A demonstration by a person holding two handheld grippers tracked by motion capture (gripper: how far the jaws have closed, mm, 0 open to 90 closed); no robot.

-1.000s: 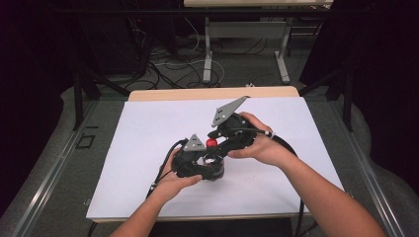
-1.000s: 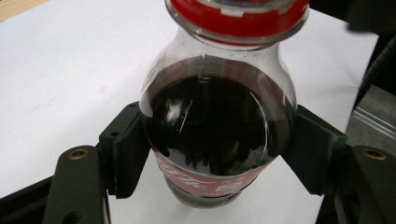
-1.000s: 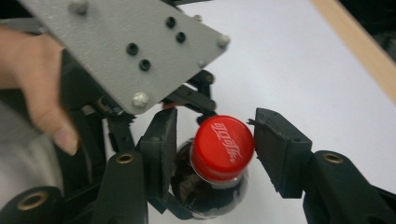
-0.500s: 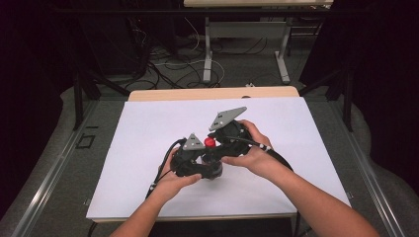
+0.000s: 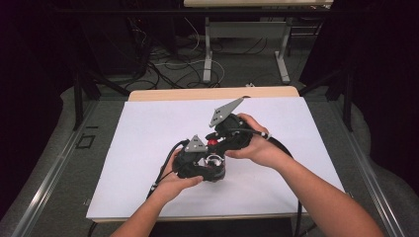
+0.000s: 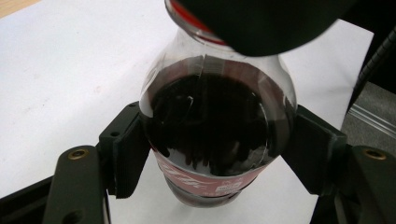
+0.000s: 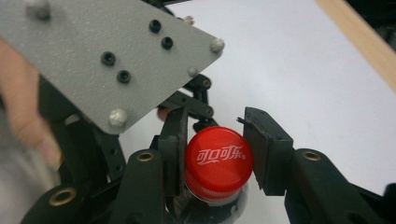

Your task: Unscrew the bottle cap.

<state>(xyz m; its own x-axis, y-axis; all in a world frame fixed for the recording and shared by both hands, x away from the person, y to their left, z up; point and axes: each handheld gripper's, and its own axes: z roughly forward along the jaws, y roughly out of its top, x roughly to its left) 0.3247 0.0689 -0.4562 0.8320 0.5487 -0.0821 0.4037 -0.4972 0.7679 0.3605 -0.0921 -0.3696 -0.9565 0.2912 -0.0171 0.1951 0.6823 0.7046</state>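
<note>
Two grippers on one cola bottle

The left gripper [image 6: 210, 154] clamps the cola bottle [image 6: 215, 126] standing near the table's [image 5: 148, 138] middle; the right gripper [image 7: 215, 156], jaws just closing, grasps its red cap [image 7: 218, 161].

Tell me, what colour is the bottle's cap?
Red cap with white writing; clearest in the right gripper view.

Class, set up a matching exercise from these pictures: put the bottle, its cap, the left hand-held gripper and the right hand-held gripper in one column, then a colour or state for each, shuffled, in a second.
1. bottle
2. cap
3. left hand-held gripper
4. right hand-held gripper

A. clamps the cap
B. red, white lettering
C. holds dark drink
D. clamps the bottle's body

Pairs: 1-C, 2-B, 3-D, 4-A
</note>
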